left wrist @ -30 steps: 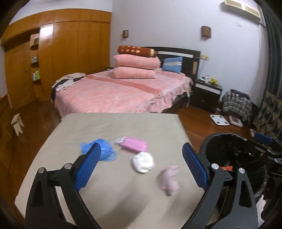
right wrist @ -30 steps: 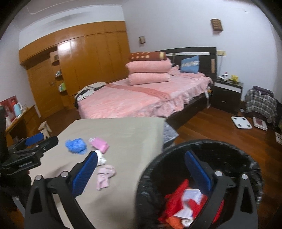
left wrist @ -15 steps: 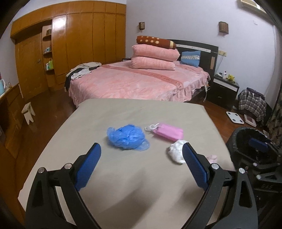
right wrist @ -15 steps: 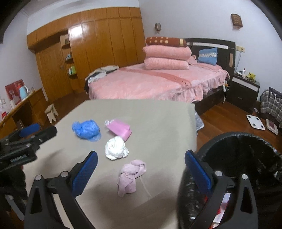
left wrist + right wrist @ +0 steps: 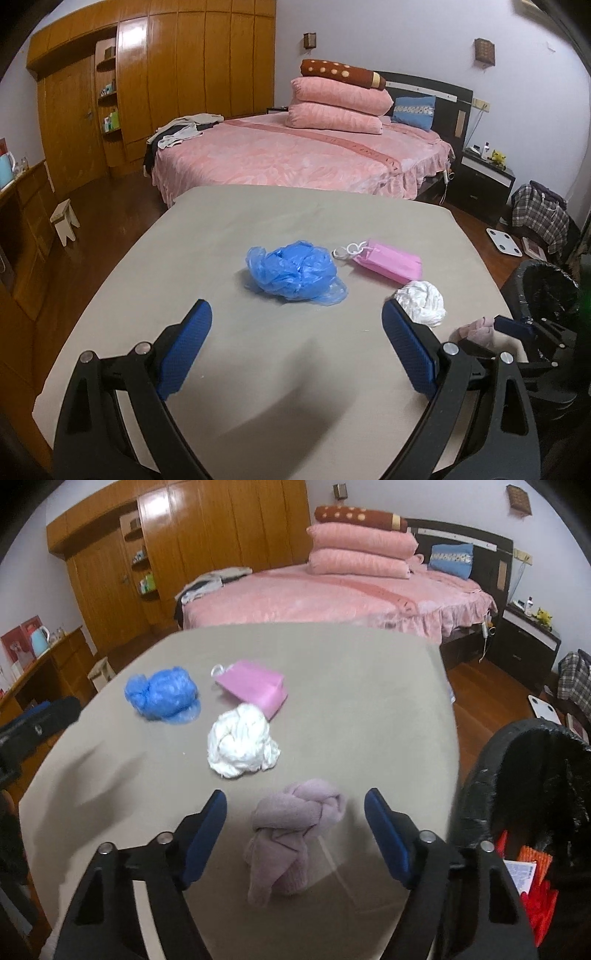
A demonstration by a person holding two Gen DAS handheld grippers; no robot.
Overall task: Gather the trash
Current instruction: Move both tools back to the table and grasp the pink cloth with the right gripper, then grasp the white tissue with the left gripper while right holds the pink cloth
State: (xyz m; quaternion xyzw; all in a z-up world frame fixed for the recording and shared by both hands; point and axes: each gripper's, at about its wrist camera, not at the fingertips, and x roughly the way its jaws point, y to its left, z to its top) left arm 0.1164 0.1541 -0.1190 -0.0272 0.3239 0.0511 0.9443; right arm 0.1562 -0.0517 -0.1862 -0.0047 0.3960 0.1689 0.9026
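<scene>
Several bits of trash lie on the grey table [image 5: 229, 229]: a crumpled blue plastic bag [image 5: 293, 273], a pink packet [image 5: 388, 260], a white wad [image 5: 423, 302] and a knotted mauve cloth [image 5: 295, 830]. My right gripper [image 5: 295, 808] hangs just above the mauve cloth, which lies between its jaws; the jaws are closing and the pads stand clear of it. My left gripper [image 5: 297, 325] is open over bare table, short of the blue bag [image 5: 162, 694]. The black-lined bin [image 5: 532, 786] stands at the table's right edge with red and white trash inside.
A pink bed [image 5: 295, 155] with stacked pillows lies beyond the table, wooden wardrobes [image 5: 166, 74] at the left wall, a dark nightstand [image 5: 484, 177] at the right. A small stool [image 5: 64, 221], a white scale [image 5: 504, 242] and a plaid bag [image 5: 539, 218] sit on the wood floor.
Both grippers swung left from the bin side and came down toward the table. The right one now straddles the mauve cloth with narrower jaws. The left one faces the blue bag.
</scene>
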